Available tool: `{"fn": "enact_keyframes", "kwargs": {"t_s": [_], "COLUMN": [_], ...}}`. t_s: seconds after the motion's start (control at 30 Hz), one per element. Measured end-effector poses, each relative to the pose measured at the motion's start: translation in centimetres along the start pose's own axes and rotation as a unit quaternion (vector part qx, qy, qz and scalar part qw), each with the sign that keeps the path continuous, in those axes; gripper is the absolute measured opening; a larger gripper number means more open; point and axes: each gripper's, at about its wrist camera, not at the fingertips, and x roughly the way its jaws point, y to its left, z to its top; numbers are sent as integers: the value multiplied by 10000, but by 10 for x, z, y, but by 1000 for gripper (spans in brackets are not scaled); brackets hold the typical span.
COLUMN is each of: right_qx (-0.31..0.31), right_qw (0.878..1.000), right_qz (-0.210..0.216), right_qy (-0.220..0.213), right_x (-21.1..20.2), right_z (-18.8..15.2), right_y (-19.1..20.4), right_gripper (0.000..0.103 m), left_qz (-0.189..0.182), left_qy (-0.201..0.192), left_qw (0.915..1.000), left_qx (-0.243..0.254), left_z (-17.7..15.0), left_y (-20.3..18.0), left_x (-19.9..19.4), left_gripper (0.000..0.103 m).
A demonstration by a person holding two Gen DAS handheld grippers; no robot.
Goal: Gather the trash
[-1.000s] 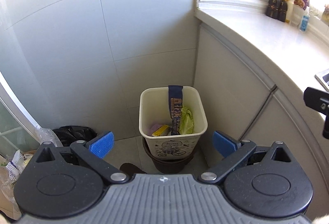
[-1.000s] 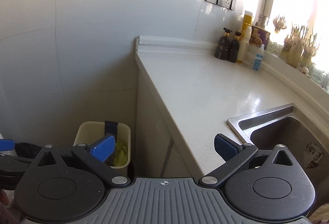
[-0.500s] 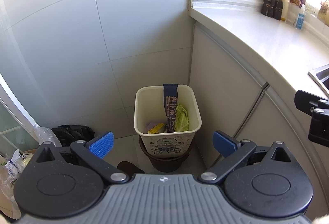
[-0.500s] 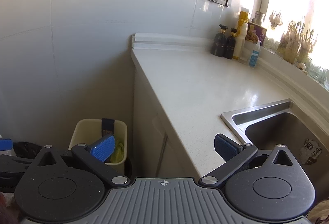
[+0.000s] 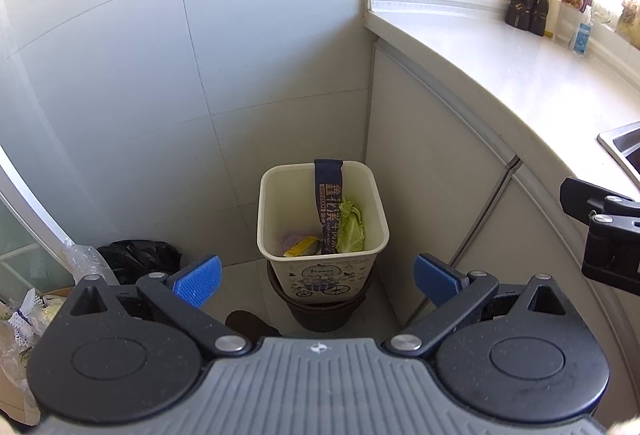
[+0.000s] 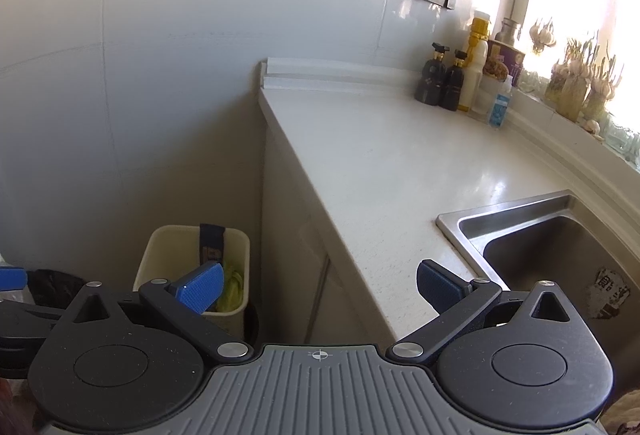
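Note:
A cream trash bin (image 5: pixel 272 219) stands on the floor in the corner beside the cabinet. It holds a dark blue wrapper (image 5: pixel 329 195) hanging over the far rim, a green leaf (image 5: pixel 352 227) and a yellow packet (image 5: pixel 301 246). My left gripper (image 5: pixel 316 280) is open and empty, above and in front of the bin. My right gripper (image 6: pixel 319 288) is open and empty, held over the counter's front edge; the bin (image 6: pixel 160 259) shows at its lower left. A crumpled label scrap (image 6: pixel 608 295) lies in the sink (image 6: pixel 532 235).
A white counter (image 6: pixel 400 163) runs right, with bottles (image 6: pixel 452 79) at the back by the window. A black bag (image 5: pixel 140 259) and clear plastic bags (image 5: pixel 24 323) lie left of the bin. The right gripper's body (image 5: pixel 608 235) shows at the left view's right edge.
Both grippers have drawn back and risen a little; the bin looks smaller and farther away. More of the sink has come into the right view. Both stay open.

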Motion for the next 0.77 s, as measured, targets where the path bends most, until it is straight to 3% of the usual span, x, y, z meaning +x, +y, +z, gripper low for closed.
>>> {"fn": "enact_keyframes", "kwargs": {"t_s": [0.77], "right_qx": [-146], "right_qw": [9998], "right_qz": [115], "right_qy": [82], "right_x": [10], "right_z": [2], "right_y": [9], "right_gripper": [103], "left_qz": [-83], "left_qy": [116], "left_qw": [9998], "left_qx": [-103], "left_z": [2], "left_y": [4], "left_x": [7], "left_gripper": [103]}}
